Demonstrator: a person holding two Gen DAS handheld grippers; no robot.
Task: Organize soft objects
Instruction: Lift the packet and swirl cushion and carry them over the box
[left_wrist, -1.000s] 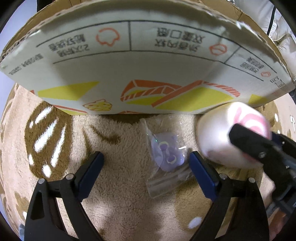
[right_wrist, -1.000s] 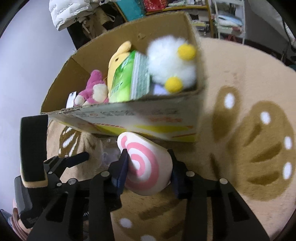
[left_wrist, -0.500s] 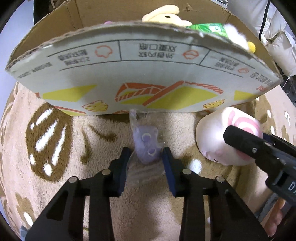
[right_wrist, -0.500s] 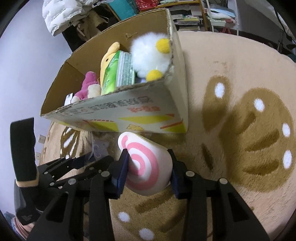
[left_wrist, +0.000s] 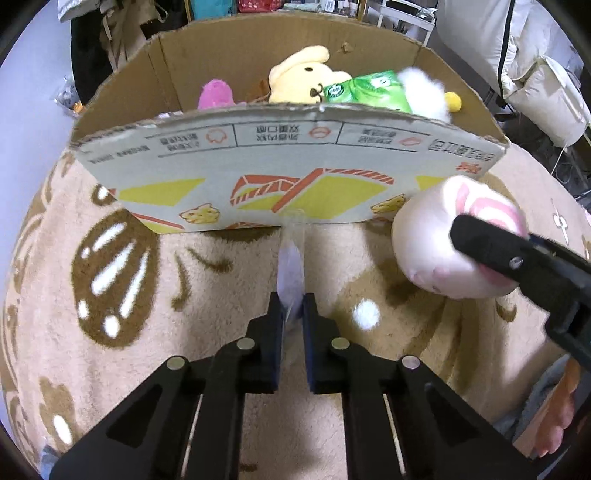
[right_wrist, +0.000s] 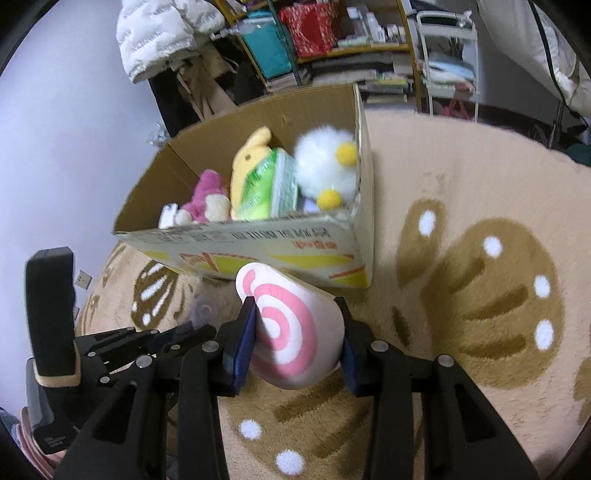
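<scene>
The left gripper (left_wrist: 291, 308) has its jaws drawn almost together; they have just been closing, and now pinch a small clear plastic packet (left_wrist: 291, 266) with something pale purple inside. The packet stands up on edge out of the fingertips, reaching forward toward the printed front wall of the cardboard box (left_wrist: 288, 162) that lies just beyond the jaws.

The right gripper (right_wrist: 293, 332) holds its jaws partway open, pressed on either side of a white plush cushion with a pink swirl (right_wrist: 291, 325), which bulges out ahead of and above the pads. The left wrist view shows the same cushion off to the right of the left jaws, clear of the rug.

Beyond both pairs of jaws the box sits open on a beige rug with brown patterns (right_wrist: 461, 295). Inside it lie a pink plush (right_wrist: 207, 195), a yellow plush (right_wrist: 247, 158), a green pack (right_wrist: 269, 184) and a white fluffy toy with yellow pom-poms (right_wrist: 325, 166).
</scene>
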